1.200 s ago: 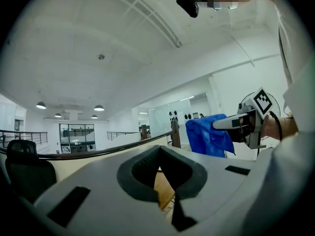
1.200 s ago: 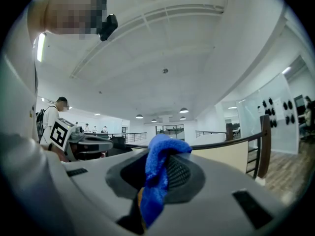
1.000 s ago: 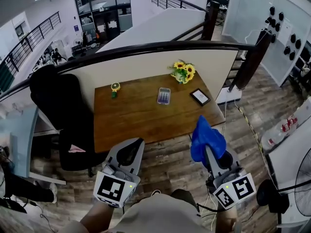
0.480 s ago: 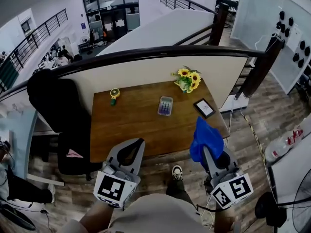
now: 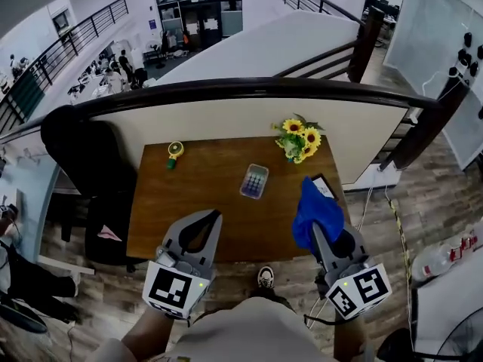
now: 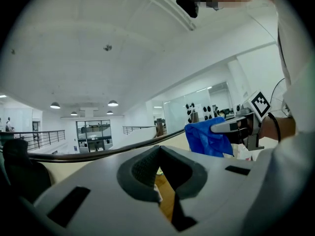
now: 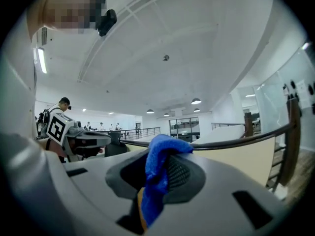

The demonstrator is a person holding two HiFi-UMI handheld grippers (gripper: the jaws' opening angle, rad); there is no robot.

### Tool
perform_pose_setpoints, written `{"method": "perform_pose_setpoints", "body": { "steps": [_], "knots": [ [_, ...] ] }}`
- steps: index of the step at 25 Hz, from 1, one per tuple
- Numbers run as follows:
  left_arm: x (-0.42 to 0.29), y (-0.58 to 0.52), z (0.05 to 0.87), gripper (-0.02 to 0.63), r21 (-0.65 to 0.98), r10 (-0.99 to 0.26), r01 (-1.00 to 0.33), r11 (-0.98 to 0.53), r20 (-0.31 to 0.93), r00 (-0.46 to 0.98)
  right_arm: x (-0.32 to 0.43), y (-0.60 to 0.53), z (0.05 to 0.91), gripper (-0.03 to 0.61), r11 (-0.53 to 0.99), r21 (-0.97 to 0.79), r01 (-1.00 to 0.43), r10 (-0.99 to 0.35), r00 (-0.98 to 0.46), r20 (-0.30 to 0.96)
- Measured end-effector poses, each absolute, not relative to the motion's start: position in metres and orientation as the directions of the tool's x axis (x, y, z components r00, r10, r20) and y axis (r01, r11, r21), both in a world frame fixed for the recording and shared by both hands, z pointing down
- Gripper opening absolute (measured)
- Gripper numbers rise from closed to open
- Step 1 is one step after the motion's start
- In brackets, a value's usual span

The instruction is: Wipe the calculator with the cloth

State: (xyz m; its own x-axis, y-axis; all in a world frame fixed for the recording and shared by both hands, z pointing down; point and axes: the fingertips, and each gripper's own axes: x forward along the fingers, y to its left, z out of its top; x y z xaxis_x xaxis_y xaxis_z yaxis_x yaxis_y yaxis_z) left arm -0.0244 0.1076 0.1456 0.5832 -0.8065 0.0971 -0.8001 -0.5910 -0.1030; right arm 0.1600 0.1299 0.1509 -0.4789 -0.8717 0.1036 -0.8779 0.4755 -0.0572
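Blue cloth (image 5: 315, 213), a soft crumpled microfibre piece, is pinched in the clenched jaws of the right gripper (image 7: 164, 144). It bunches up over the tips and a strip trails down between the pads. In the head view this gripper hangs above the near right edge of the brown wooden worktop (image 5: 189, 217). The cloth covers part of a dark flat rectangular frame (image 5: 326, 187) lying near the worktop's right edge.

The left gripper (image 6: 159, 148) is pressed closed at its tips with nothing between them. It is held over the near edge of the worktop, well apart from the right gripper.

The small silver-grey calculator with dark keys (image 5: 254, 180) lies flat a little right of the worktop's middle, untouched. It is at about 1 o'clock from the left gripper and 11 o'clock from the right gripper, clear of both. A bunch of yellow sunflowers (image 5: 299, 140) stands at 1 o'clock from the calculator near the far edge. A small round yellow-and-green object (image 5: 175, 152) sits at 10 o'clock from it, toward the far left corner. A black office chair (image 5: 83, 157) stands on the floor at the worktop's left side.
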Motion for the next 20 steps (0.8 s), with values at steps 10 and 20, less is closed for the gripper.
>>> {"method": "perform_pose_setpoints", "body": {
  "steps": [10,20],
  "knots": [
    [0.024,0.039,0.16,0.003,-0.125,-0.865,-0.858,-0.498,0.148,0.48,0.206,0.034,0.168,0.075,0.58,-0.091,-0.81,-0.8,-0.587,0.127],
    [0.033,0.005,0.173,0.003,-0.131,-0.892,-0.889,-0.439,0.184,0.413,0.213,-0.02,0.187,0.075,0.65,-0.099,-0.753,-0.735,-0.656,0.17]
  ]
}}
